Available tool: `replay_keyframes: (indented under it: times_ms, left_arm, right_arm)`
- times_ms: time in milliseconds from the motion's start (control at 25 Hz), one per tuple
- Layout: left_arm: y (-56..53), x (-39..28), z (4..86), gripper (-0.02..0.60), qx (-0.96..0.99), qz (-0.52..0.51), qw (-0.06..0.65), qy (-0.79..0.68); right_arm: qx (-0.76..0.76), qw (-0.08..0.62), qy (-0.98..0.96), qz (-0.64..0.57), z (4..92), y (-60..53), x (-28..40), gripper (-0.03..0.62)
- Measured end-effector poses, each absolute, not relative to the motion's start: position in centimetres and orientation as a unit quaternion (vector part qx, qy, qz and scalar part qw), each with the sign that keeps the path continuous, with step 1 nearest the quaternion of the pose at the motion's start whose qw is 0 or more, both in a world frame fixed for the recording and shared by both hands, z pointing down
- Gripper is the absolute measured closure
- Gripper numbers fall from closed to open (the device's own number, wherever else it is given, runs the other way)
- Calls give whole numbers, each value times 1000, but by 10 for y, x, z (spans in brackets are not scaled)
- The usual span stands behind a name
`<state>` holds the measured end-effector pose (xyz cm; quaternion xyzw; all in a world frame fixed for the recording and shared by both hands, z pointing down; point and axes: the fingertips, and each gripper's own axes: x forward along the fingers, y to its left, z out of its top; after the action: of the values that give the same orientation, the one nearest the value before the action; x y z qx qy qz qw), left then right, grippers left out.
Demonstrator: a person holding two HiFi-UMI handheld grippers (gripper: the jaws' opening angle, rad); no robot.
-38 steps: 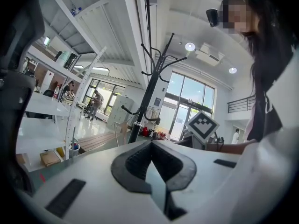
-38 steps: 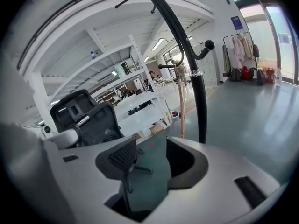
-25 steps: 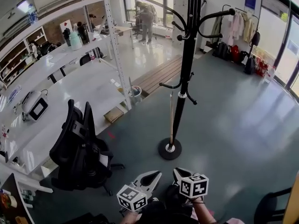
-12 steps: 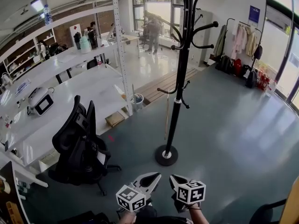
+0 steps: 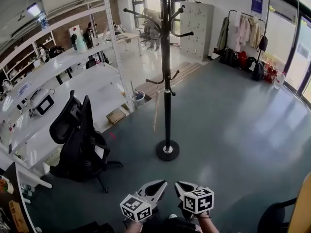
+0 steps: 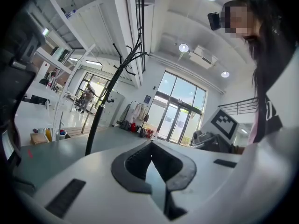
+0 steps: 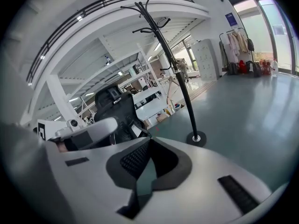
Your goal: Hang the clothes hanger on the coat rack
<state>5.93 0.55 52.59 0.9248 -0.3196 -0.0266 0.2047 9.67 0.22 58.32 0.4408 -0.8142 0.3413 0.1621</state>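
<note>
The black coat rack (image 5: 167, 81) stands on its round base (image 5: 167, 150) in the middle of the grey floor, ahead of both grippers. A thin pale wooden piece (image 5: 156, 111), seen edge-on, hangs from a low hook on its left; I cannot tell whether it is the hanger. My left gripper (image 5: 162, 183) and right gripper (image 5: 178, 183) are side by side at the bottom of the head view, both shut and empty. In the left gripper view the left gripper (image 6: 150, 143) points level past the rack (image 6: 100, 111). My right gripper (image 7: 149, 139) looks at the rack (image 7: 180, 83) in its own view.
A black office chair (image 5: 80, 140) stands left of the rack beside long white shelving (image 5: 63, 86). A clothes rail with garments (image 5: 243, 30) stands at the back right by glass doors. A dark chair (image 5: 272, 217) and a yellow edge (image 5: 303, 203) sit at the lower right.
The rack now looks farther off and more to the left, with its top hooks in view. Both grippers stay at the bottom of the head view, held together.
</note>
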Motion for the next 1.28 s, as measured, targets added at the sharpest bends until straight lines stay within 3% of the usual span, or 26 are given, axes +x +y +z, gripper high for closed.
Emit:
replay_keyframes:
  times_ms: [280,1280]
  left_arm:
    - [65,73,539,581,916,-10,214,-338]
    - [70,-12,502,581,924,-22,173,-340]
  right_arm:
    - [408,172,-824,354,596,58,103,585]
    - [414,157,-831,336,565,70,24,585]
